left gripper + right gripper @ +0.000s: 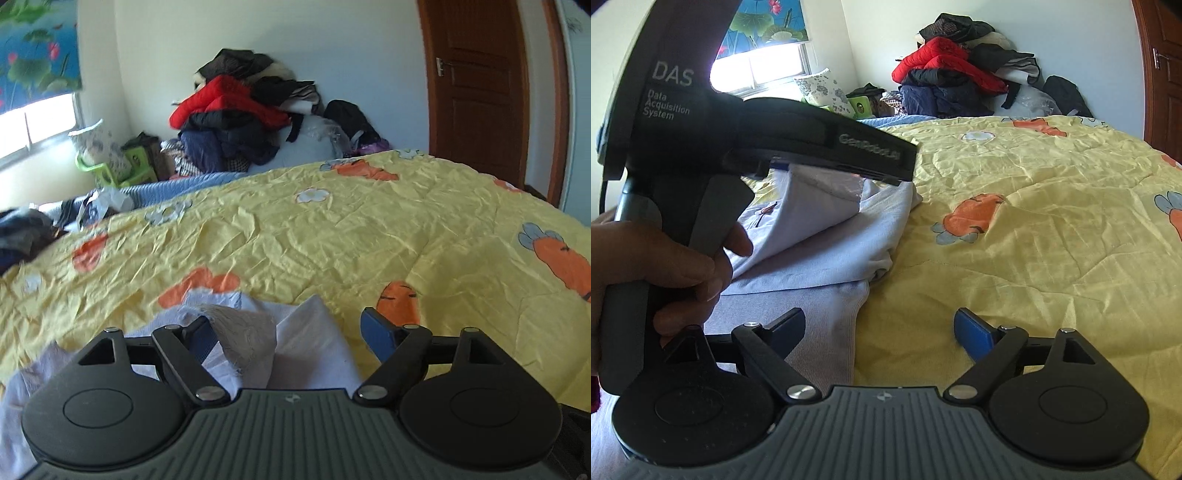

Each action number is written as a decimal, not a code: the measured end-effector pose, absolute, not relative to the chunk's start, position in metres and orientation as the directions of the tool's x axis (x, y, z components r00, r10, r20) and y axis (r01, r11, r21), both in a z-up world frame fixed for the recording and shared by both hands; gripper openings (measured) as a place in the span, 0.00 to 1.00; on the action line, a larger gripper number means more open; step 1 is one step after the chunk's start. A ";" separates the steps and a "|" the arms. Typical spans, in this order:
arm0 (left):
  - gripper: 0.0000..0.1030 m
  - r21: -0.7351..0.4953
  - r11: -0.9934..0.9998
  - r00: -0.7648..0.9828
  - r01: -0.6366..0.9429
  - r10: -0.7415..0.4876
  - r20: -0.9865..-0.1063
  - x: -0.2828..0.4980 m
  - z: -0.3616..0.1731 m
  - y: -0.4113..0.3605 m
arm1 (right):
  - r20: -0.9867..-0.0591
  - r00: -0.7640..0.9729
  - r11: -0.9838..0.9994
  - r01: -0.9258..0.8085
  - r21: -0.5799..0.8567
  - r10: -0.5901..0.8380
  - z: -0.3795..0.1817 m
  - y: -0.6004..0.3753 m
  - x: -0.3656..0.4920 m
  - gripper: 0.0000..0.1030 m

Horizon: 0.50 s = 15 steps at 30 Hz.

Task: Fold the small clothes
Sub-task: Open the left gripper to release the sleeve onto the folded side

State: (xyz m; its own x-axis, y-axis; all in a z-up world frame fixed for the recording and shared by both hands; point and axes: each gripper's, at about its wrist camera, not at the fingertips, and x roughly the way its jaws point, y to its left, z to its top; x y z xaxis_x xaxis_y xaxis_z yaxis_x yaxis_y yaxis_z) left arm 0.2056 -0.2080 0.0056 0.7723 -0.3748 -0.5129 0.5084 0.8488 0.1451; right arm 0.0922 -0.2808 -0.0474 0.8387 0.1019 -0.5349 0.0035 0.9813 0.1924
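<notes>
A pale lilac small garment (317,343) lies on the yellow carrot-print quilt (332,236), partly folded over itself. My left gripper (291,332) stands open just above it. A raised fold with a fuzzy whitish lining (243,332) sits between the fingers, against the left one. In the right wrist view the same garment (820,236) lies in layers under the left gripper's black housing (812,144), which a hand (665,266) holds. My right gripper (881,328) is open and low over the garment's near hem, its right finger (971,332) over bare quilt.
A heap of dark and red jackets (236,110) is piled against the far wall behind the bed. A brown door (476,85) is at the right and a window (33,125) at the left. Loose clothes and bags (37,225) crowd the bed's far left.
</notes>
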 end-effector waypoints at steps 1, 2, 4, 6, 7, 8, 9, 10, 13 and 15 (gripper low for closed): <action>0.80 0.148 0.843 0.770 0.518 -0.384 -0.509 0.204 0.007 -0.210 | -0.535 0.839 0.981 0.004 0.192 0.102 -0.047 -0.280 0.093 0.87; 0.80 0.148 0.838 0.769 0.526 -0.394 -0.503 0.202 0.010 -0.212 | -0.535 0.839 0.981 0.005 0.194 0.101 -0.047 -0.281 0.093 0.87; 0.80 0.128 0.830 0.760 0.543 -0.421 -0.496 0.201 0.014 -0.213 | -0.533 0.839 0.980 0.003 0.200 0.106 -0.047 -0.281 0.093 0.88; 0.80 0.120 0.819 0.750 0.562 -0.443 -0.491 0.200 0.017 -0.213 | -0.528 0.842 0.976 0.004 0.217 0.114 -0.047 -0.284 0.093 0.88; 0.80 0.113 0.813 0.744 0.571 -0.455 -0.489 0.199 0.018 -0.212 | -0.526 0.843 0.975 0.003 0.223 0.118 -0.047 -0.285 0.093 0.88; 0.80 0.100 0.806 0.736 0.583 -0.472 -0.486 0.199 0.020 -0.211 | -0.526 0.843 0.975 0.003 0.223 0.117 -0.047 -0.285 0.092 0.88; 0.80 0.077 0.800 0.724 0.595 -0.492 -0.483 0.199 0.023 -0.208 | -0.527 0.842 0.976 0.003 0.219 0.115 -0.048 -0.284 0.093 0.88; 0.80 0.048 0.793 0.710 0.608 -0.516 -0.479 0.200 0.026 -0.205 | -0.529 0.841 0.977 0.003 0.213 0.113 -0.048 -0.283 0.093 0.89; 0.80 -0.036 0.780 0.684 0.625 -0.569 -0.456 0.205 0.036 -0.189 | -0.532 0.839 0.979 0.001 0.203 0.109 -0.048 -0.282 0.093 0.89; 0.80 -0.066 0.795 0.699 0.604 -0.567 -0.436 0.207 0.043 -0.176 | -0.531 0.840 0.979 0.001 0.206 0.111 -0.048 -0.283 0.093 0.89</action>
State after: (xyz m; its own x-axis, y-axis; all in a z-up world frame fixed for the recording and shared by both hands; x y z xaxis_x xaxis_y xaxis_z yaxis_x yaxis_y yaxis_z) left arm 0.2069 -0.1759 0.0426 0.6989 -0.5671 -0.4359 0.6035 0.7946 -0.0661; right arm 0.0934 -0.2826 -0.0485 0.8399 0.1110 -0.5312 0.0012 0.9785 0.2062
